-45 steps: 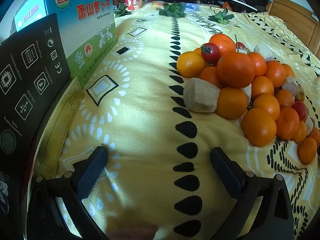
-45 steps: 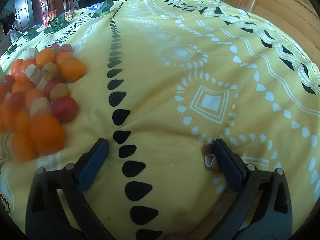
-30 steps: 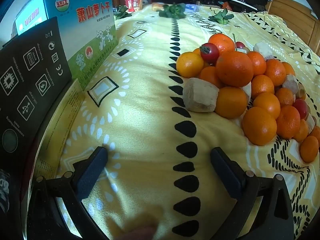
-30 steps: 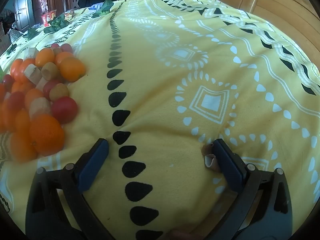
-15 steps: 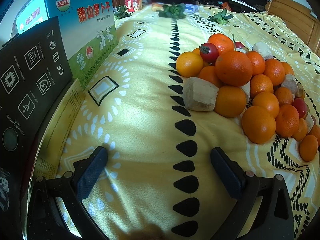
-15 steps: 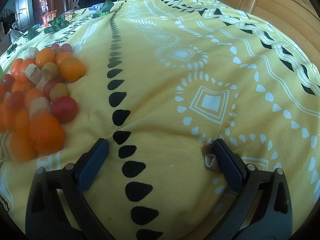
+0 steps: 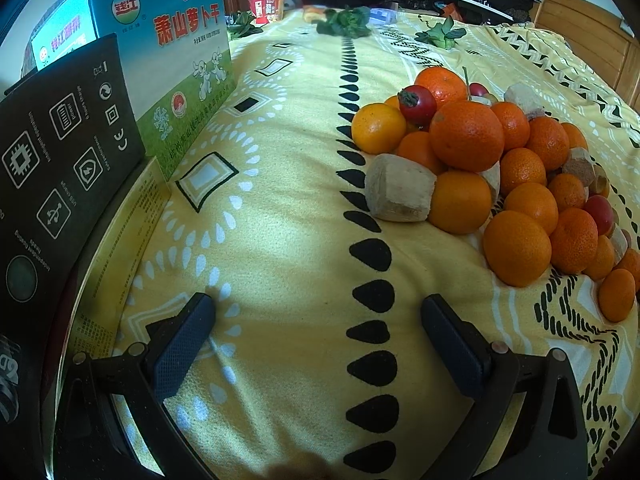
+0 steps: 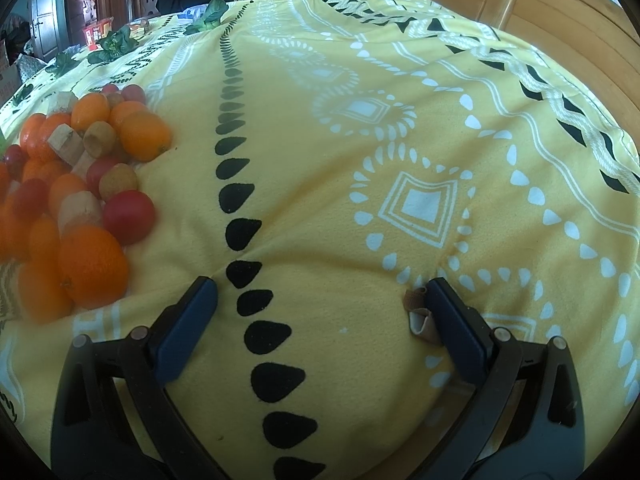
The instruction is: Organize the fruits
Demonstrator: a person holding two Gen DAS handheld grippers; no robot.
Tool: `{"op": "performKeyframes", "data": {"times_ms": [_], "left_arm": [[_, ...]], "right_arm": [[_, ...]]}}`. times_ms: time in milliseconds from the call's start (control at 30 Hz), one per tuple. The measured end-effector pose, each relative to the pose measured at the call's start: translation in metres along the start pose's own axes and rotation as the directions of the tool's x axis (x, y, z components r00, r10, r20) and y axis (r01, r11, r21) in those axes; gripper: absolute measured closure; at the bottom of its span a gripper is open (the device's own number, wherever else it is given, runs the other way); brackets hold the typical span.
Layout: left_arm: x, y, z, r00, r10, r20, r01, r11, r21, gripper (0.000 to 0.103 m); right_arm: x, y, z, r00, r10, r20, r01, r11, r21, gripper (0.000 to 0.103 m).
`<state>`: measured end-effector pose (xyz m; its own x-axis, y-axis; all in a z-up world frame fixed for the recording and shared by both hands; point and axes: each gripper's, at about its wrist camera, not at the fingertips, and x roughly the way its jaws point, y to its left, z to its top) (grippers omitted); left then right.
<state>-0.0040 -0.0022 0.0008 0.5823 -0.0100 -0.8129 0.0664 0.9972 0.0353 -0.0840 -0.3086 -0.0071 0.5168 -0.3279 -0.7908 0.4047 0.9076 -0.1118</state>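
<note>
Dozens of round, firm, roll-prone fruits (image 7: 500, 168) heaped on yellow blanket (image 7: 280, 240); best pinched across widest middle. Left gripper (image 7: 318, 322) and right gripper (image 8: 320, 300) jaws spread, empty.

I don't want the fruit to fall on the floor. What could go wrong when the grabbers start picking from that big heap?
1. The pile of oranges is stacked on a soft, bumpy yellow cloth. Pulling out a low one may send the upper ones rolling.
2. The small red tomato sits on top and could tumble off, or get squashed by a hard squeeze.
3. Both grippers, left gripper and right gripper, have jaws open and empty, so nothing steadies the heap.
</note>
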Motion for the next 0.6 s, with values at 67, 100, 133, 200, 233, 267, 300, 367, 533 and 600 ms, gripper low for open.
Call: {"op": "performKeyframes", "data": {"times_ms": [67, 100, 133, 200, 233, 267, 300, 367, 533, 600], "left_arm": [[-0.0006, -0.0002, -0.0005, 1.000, 0.003, 0.001, -0.003, 1.000, 0.001, 0.000], [-0.0002, -0.0001, -0.0001, 1.000, 0.004, -0.001, -0.004, 1.000, 0.002, 0.000], [0.0000, -0.0003, 0.0000, 1.000, 0.006, -0.002, -0.006, 1.000, 0.003, 0.000], [0.0007, -0.0002, 0.0005, 1.000, 0.007, -0.003, -0.007, 1.000, 0.004, 0.000], [0.0008, -0.0002, 0.0008, 1.000, 0.007, -0.003, -0.007, 1.000, 0.005, 0.000], [0.0010, 0.0001, 0.0011, 1.000, 0.007, -0.004, -0.007, 1.000, 0.005, 0.000], [0.0010, -0.0002, 0.0009, 1.000, 0.006, -0.004, -0.006, 1.000, 0.004, 0.000], [0.0009, -0.0004, 0.0006, 1.000, 0.005, -0.003, -0.005, 1.000, 0.004, 0.000], [0.0010, 0.0010, 0.0006, 1.000, 0.000, 0.000, 0.000, 1.000, 0.001, 0.000], [0.0001, 0.0020, 0.0001, 1.000, -0.004, -0.003, 0.004, 1.000, -0.002, 0.000]], "right_arm": [[-0.0012, 0.0005, -0.0011, 1.000, -0.008, 0.006, 0.008, 1.000, 0.002, 0.000], [-0.0016, 0.0015, -0.0015, 1.000, -0.017, 0.010, 0.017, 1.000, -0.003, 0.000], [-0.0012, 0.0025, -0.0011, 1.000, -0.025, 0.009, 0.025, 1.000, -0.008, 0.000], [0.0000, 0.0033, -0.0005, 1.000, -0.030, 0.007, 0.030, 0.999, -0.011, 0.000], [0.0003, 0.0029, 0.0001, 1.000, -0.029, 0.005, 0.029, 1.000, -0.010, 0.000], [0.0010, 0.0029, 0.0008, 1.000, -0.029, 0.003, 0.029, 1.000, -0.010, 0.000], [0.0016, 0.0030, 0.0014, 1.000, -0.030, 0.001, 0.030, 0.999, -0.012, 0.000], [0.0025, 0.0027, 0.0018, 1.000, -0.029, -0.002, 0.029, 1.000, -0.012, 0.000], [0.0022, 0.0024, 0.0013, 1.000, -0.026, 0.003, 0.026, 1.000, -0.011, 0.000], [0.0020, 0.0033, 0.0014, 1.000, -0.031, 0.003, 0.031, 0.999, -0.014, 0.000]]}}
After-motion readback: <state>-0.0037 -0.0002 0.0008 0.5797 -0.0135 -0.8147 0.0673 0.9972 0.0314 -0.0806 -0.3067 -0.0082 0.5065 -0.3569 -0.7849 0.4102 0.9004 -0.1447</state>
